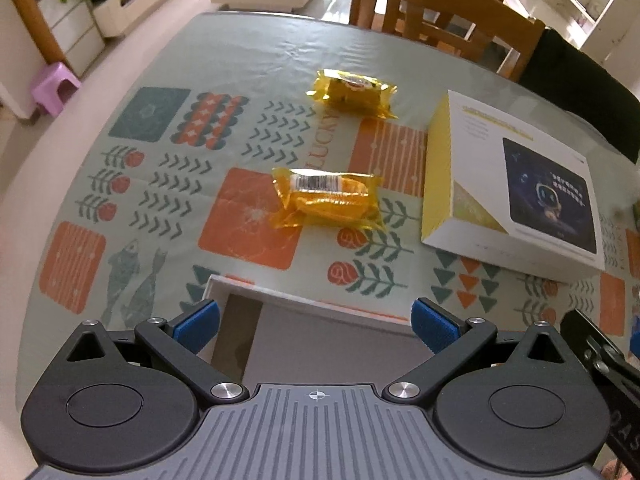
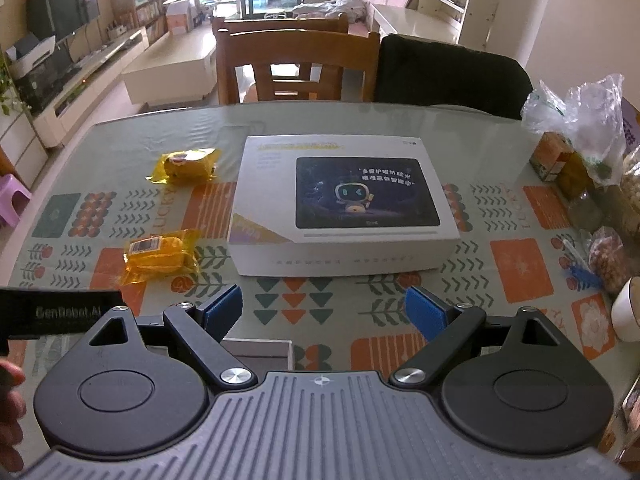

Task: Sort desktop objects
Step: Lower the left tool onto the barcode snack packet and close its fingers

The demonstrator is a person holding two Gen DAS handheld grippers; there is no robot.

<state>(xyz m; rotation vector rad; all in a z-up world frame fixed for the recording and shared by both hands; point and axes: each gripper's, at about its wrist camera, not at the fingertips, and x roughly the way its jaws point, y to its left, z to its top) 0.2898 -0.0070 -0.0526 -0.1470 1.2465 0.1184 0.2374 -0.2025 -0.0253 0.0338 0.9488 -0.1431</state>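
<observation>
Two claws are mine, my left gripper (image 1: 316, 326) and right gripper (image 2: 324, 312), both spread apart and holding nothing above the patterned tablecloth (image 1: 160, 184). Under my left lies an open shallow box (image 1: 312, 332). Beyond sits the near yellow snack packet (image 1: 326, 198), then the far packet (image 1: 352, 94). The white tablet box (image 2: 340, 204) lies just right of them.

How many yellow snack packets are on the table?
2. The nearer yellow snack packet, barcode up, lies left of the white box; the farther yellow snack packet lies behind it. The clutter at right could hide more.
</observation>
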